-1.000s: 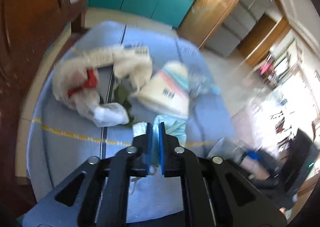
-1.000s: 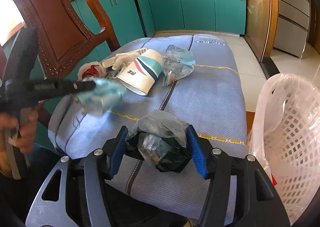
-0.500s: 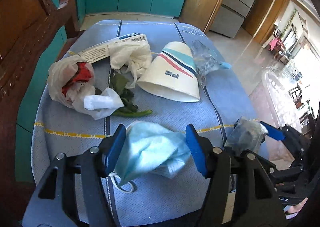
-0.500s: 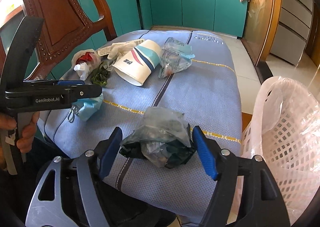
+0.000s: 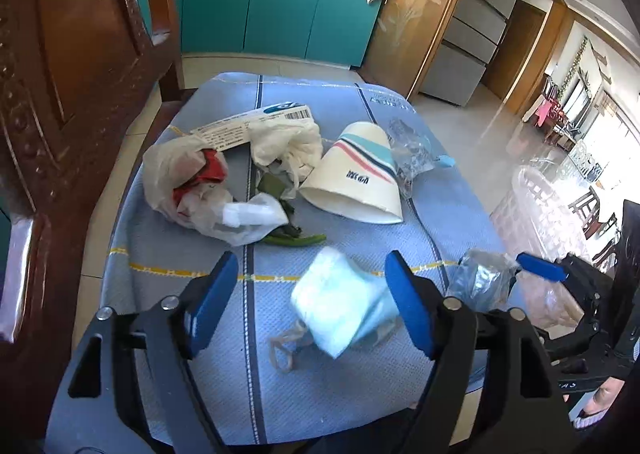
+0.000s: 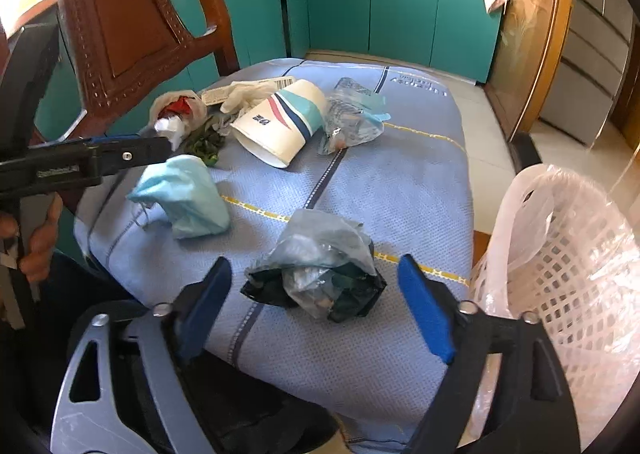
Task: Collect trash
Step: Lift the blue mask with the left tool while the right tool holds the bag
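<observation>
Left wrist view: left claw (image 5: 312, 300) just opened wide, face mask (image 5: 340, 310) loose between. Right claw (image 6: 316, 312) likewise opening, crumpled bag (image 6: 320, 270) lying free on blue cloth (image 6: 400, 182).

Bright daylight floods in, washing out the far right; the face mask (image 5: 340, 302) is motion-blurred, and the fisheye edges curve into dark corners.

Blue cushion (image 6: 400, 190), paper cup (image 6: 280, 122) at centre, face mask (image 6: 184, 198) nearer, crumpled bags (image 6: 320, 274) nearest, wrappers (image 6: 176, 114) beside cup
</observation>
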{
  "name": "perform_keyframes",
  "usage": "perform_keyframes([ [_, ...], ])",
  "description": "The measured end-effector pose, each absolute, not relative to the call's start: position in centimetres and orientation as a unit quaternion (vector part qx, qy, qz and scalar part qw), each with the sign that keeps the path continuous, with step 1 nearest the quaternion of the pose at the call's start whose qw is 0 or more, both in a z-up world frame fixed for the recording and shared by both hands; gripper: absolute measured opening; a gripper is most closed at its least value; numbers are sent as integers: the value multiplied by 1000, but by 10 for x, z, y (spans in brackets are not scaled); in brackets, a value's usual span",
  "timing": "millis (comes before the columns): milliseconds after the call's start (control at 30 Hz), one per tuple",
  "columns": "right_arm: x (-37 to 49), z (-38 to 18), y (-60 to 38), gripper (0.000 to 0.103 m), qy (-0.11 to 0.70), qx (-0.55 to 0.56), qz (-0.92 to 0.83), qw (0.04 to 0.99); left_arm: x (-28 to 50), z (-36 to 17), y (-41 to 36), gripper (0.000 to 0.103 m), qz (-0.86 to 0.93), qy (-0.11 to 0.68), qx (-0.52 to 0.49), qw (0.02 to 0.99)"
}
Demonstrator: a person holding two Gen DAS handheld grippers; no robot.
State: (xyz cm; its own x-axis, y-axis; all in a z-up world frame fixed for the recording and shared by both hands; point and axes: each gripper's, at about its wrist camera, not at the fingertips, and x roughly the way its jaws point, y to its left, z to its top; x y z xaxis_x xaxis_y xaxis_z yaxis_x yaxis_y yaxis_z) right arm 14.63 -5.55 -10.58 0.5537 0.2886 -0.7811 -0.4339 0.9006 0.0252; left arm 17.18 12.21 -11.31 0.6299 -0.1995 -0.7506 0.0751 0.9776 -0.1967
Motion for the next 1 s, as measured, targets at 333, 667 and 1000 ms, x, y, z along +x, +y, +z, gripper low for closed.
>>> perform_keyframes([
  [333, 151, -118, -45, 86, 432, -111, 194, 874, 175, -133, 96, 85, -93, 461, -18, 882],
  [667, 152, -121, -45, 86, 434, -113, 193, 873, 181, -146, 82, 60, -88, 479, 1, 873],
  [1000, 154, -124, -42, 86, 431, -114, 190, 875, 181, -141, 88, 26, -80, 467, -12, 881],
])
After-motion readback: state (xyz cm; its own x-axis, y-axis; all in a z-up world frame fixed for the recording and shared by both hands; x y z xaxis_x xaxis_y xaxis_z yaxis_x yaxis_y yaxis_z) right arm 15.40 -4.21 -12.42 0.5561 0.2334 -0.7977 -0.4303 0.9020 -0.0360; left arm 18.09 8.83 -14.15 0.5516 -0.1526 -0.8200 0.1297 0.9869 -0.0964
